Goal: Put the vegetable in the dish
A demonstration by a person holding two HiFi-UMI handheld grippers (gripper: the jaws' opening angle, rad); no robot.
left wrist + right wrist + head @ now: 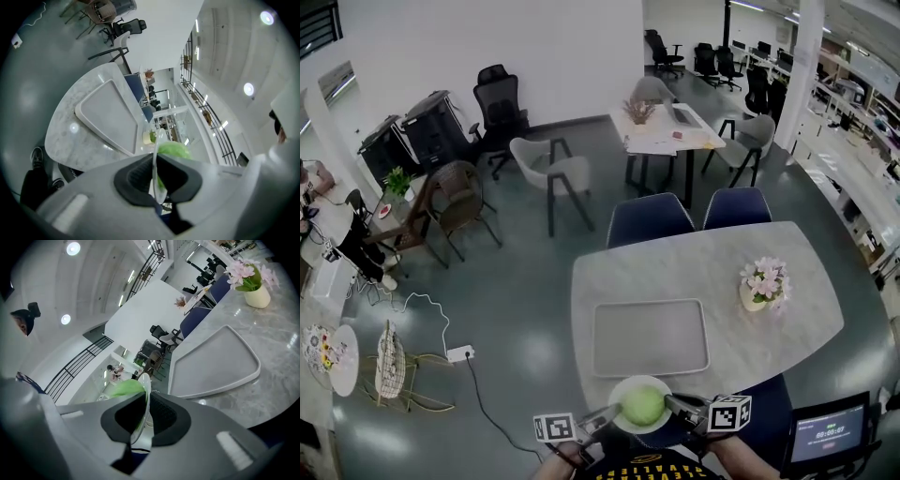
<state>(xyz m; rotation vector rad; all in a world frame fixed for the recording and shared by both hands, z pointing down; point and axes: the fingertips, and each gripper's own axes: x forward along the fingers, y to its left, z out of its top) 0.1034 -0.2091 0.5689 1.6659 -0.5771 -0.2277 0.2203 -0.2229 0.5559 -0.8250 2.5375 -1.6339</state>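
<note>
Green vegetable (643, 405), white dish (622, 385), pale grey tray (650, 337), marbled table (722, 253), pink flowers (766, 278)

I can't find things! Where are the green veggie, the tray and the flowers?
Green veggie (643, 405): head view, its round top.
Tray (651, 337): head view, its bare flat middle.
Flowers (766, 278): head view, the pink blossoms.

A dish (630, 384) sits at the table's (694, 262) near edge, with a tray (651, 337) just beyond. A flower pot (753, 298) stands toward the right edge. The far edge lies open.
</note>
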